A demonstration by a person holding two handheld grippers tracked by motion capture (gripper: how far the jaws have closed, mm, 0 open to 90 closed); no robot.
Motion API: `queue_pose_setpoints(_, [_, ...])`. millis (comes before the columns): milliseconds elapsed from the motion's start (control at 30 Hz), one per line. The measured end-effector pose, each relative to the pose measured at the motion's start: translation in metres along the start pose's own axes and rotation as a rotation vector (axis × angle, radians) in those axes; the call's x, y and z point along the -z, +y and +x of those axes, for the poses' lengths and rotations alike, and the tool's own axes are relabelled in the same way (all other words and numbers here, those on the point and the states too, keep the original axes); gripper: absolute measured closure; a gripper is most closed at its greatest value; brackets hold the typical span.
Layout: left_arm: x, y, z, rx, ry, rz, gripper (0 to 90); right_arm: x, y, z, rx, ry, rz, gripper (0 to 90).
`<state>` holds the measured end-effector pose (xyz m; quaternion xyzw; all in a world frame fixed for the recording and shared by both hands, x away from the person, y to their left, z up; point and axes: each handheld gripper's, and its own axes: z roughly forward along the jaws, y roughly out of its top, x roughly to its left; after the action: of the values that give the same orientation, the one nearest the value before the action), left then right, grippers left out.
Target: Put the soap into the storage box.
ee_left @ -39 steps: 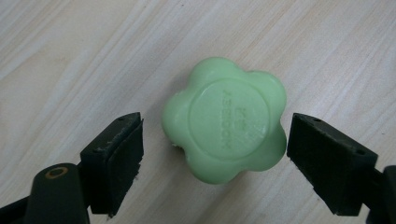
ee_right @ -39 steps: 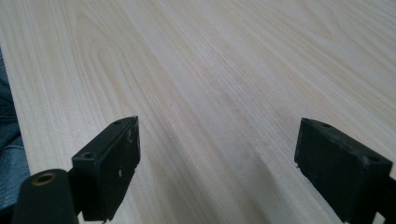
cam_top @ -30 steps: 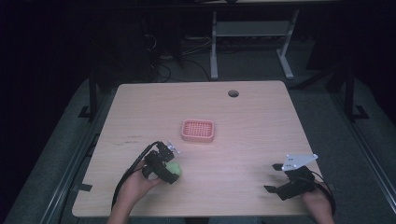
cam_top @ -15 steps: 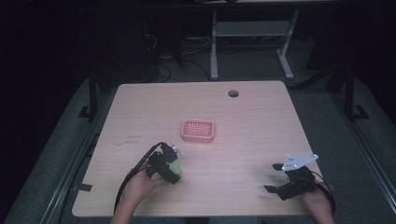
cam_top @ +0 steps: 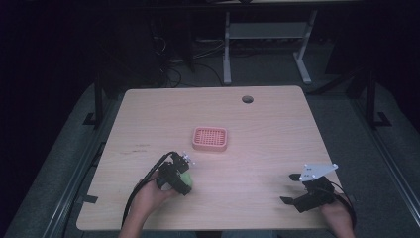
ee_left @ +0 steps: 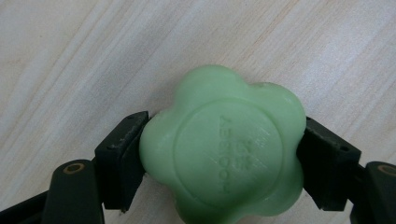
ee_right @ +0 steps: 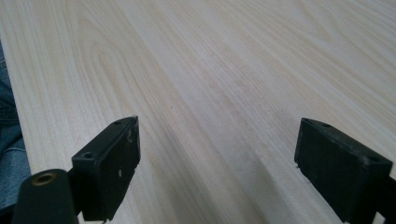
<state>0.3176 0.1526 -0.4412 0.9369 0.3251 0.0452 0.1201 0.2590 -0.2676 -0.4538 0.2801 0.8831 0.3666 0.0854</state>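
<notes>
A pale green flower-shaped soap bar (ee_left: pixel 222 149) sits between the jaws of my left gripper (ee_left: pixel 223 161), which is shut on it just above the wooden table (cam_top: pixel 277 134). In the high view the left gripper (cam_top: pixel 179 174) and the green soap (cam_top: pixel 184 177) are at the front left of the table. A pink slotted soap dish (cam_top: pixel 210 139) lies near the table's middle, apart from the soap. My right gripper (ee_right: pixel 217 161) stands open over bare wood, and in the high view the right gripper (cam_top: pixel 292 188) is at the front right.
A round cable hole (cam_top: pixel 247 99) is near the far edge of the table. A desk frame (cam_top: pixel 265 34) and cables stand on the dark floor beyond. A cable (cam_top: pixel 141 186) trails from the left gripper toward the front edge.
The left gripper with the green soap has shifted slightly. The right gripper has stayed in place.
</notes>
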Motion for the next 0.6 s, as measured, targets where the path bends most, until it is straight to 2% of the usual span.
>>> queue_pose_setpoints(600, [0.0007, 0.0005, 0.0027, 0.013, -0.024, 0.006, 26.4, 0.0004, -0.0005, -0.0003, -0.009, 0.004, -0.005, 13.8])
